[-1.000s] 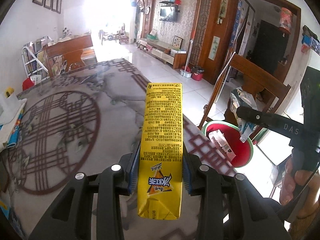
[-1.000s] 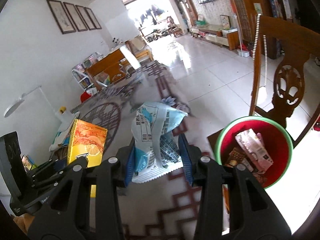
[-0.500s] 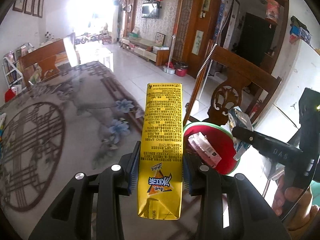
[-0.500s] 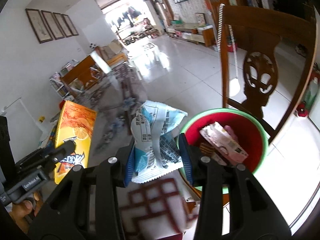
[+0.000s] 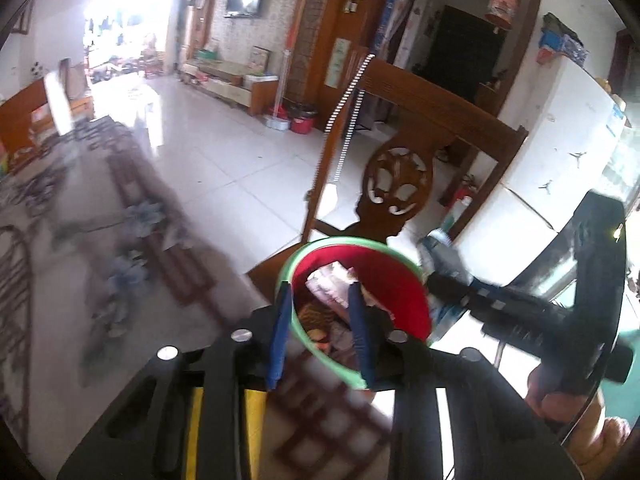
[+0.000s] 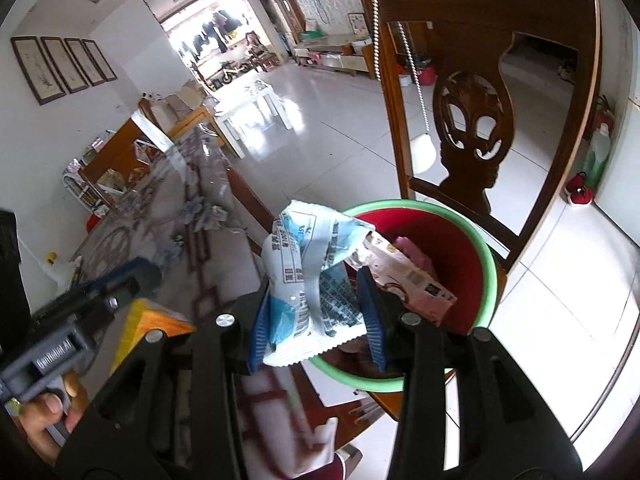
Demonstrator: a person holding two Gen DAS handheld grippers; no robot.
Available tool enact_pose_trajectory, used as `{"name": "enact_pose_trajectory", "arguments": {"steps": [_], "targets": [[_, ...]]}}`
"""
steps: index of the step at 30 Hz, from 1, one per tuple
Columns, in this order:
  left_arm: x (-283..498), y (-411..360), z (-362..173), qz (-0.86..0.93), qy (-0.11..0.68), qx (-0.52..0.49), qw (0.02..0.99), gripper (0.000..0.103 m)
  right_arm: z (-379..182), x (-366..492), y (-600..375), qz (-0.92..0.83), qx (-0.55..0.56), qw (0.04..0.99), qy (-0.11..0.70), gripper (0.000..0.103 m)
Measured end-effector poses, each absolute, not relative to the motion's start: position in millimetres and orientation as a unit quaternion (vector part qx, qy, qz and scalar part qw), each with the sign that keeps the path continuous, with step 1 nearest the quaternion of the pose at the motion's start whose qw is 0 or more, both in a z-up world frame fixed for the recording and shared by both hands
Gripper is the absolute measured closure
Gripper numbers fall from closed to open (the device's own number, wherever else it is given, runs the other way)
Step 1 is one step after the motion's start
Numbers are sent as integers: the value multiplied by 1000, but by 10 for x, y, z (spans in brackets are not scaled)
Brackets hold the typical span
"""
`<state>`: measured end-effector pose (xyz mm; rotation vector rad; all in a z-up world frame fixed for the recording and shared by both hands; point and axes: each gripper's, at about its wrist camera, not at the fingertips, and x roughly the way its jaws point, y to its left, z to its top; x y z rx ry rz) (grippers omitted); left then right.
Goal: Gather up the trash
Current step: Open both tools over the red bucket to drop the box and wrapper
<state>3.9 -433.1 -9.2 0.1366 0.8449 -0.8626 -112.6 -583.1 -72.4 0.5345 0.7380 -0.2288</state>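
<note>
Left wrist view: glass-topped table with a dark lattice-and-flower pattern (image 5: 120,264) fills the lower left, blurred; its right edge runs diagonally toward the near corner. Beyond it, white tiled floor (image 5: 224,168) lies open back to a bright doorway. Carved dark wooden chair (image 5: 400,184) stands just past the table corner, and a red bin with a green rim (image 5: 404,300) sits in front of its back, holding a pink-and-white packet and other wrappers. Left gripper (image 5: 320,320) sits over the bin's near rim, blue pads spread apart with nothing between them. A strip of yellow drink carton (image 5: 252,432) shows low in the frame, behind the left finger body; whether it touches anything cannot be told. Right gripper (image 5: 444,276) enters from the right, blurred, with a pale blue scrap at its tip beside the bin's far rim. Right wrist view: right gripper (image 6: 316,308) is clamped on a crumpled white-and-blue snack wrapper (image 6: 308,268), held over the bin's near-left rim (image 6: 490,280), above the table corner. This view shows the carton's orange-yellow end (image 6: 156,316) under the left gripper (image 6: 100,288), at the table edge; its support is not visible. Framed pictures (image 6: 64,66) hang on the white wall at left. Open floor extends right of the chair (image 6: 476,132).
</note>
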Motion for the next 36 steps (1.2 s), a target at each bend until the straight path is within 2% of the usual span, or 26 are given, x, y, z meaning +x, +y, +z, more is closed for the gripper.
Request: {"name": "enact_pose_trajectory", "arguments": {"steps": [5, 7, 8, 9, 12, 15, 17, 19, 20, 28, 30, 31, 32, 33, 36], "targets": [[80, -4243, -109, -401, 405, 73, 818, 80, -811, -1146, -5938, -118, 261, 886, 365, 64], [92, -4042, -148, -386, 411, 77, 822, 72, -842, -1150, -5964, -120, 262, 884, 369, 63], [112, -3937, -161, -373, 418, 75, 825, 59, -862, -1147, -5973, -120, 263, 883, 370, 63], [128, -3834, -173, -363, 425, 68, 827, 52, -879, -1143, -5974, -120, 265, 882, 372, 63], [132, -3622, -265, -349, 454, 69, 816, 44, -929, -1129, -5973, -118, 275, 878, 374, 63], [-8, -3635, -402, -339, 473, 112, 805, 41, -946, -1126, -5918, -111, 280, 878, 373, 63], [-70, -3683, -468, -335, 473, 137, 803, 41, -945, -1106, -5899, -106, 280, 878, 374, 63], [-97, -3703, -533, -341, 482, 138, 796, 47, -931, -1102, -5868, -101, 276, 879, 375, 63], [-67, -3700, -542, -347, 487, 128, 791, 68, -919, -1107, -5851, -101, 272, 881, 375, 63], [108, -4338, -356, -425, 461, 72, 776, 69, -986, -1084, -5980, -120, 280, 876, 373, 64], [114, -4481, -302, -428, 439, 77, 787, 64, -1000, -1076, -6021, -125, 284, 875, 371, 58], [120, -4542, -265, -425, 428, 82, 794, 57, -1005, -1075, -6055, -133, 285, 875, 368, 45], [124, -4573, -237, -423, 422, 84, 797, 37, -1010, -1073, -6083, -140, 285, 875, 366, 31], [122, -4579, -205, -422, 417, 80, 801, 30, -1012, -1076, -6102, -146, 284, 875, 363, 27], [93, -4493, -84, -422, 395, 60, 814, 30, -1019, -1073, -6151, -158, 285, 873, 363, 26]]}}
